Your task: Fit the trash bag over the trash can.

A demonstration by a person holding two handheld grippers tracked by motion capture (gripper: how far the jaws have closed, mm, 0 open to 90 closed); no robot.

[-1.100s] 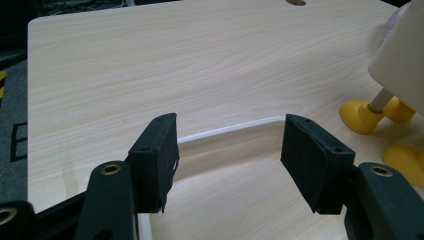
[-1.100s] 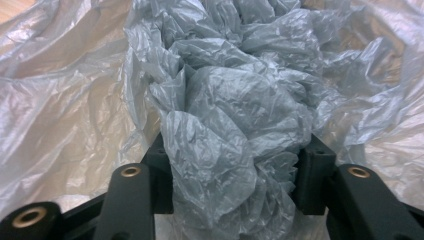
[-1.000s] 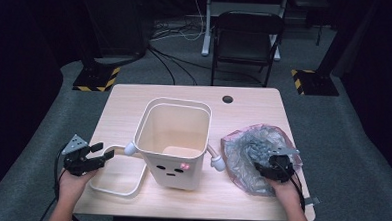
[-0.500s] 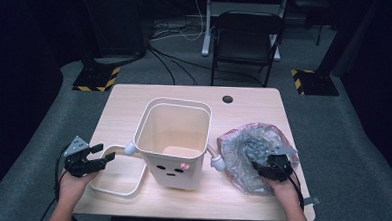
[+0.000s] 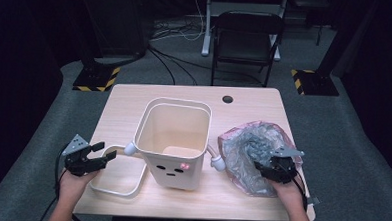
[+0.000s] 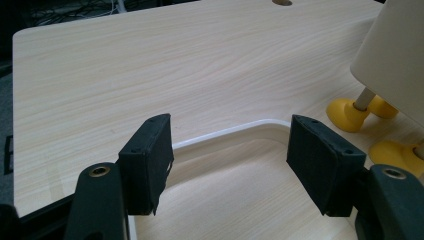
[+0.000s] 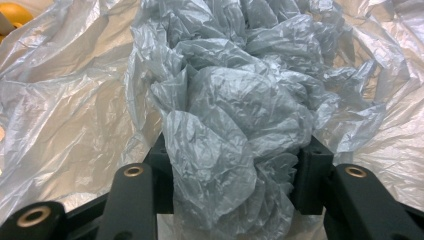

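Bunching between right tongs (image 7: pixel 235 185): crumpled grey bag (image 7: pixel 235 115).

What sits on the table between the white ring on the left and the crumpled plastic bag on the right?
The cream bin stands upright between the white ring and the plastic bag, as the high view shows.

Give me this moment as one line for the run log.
left gripper: open, jaws just opening, over white frame | right gripper: shut on grey bag | bin: upright, unlined
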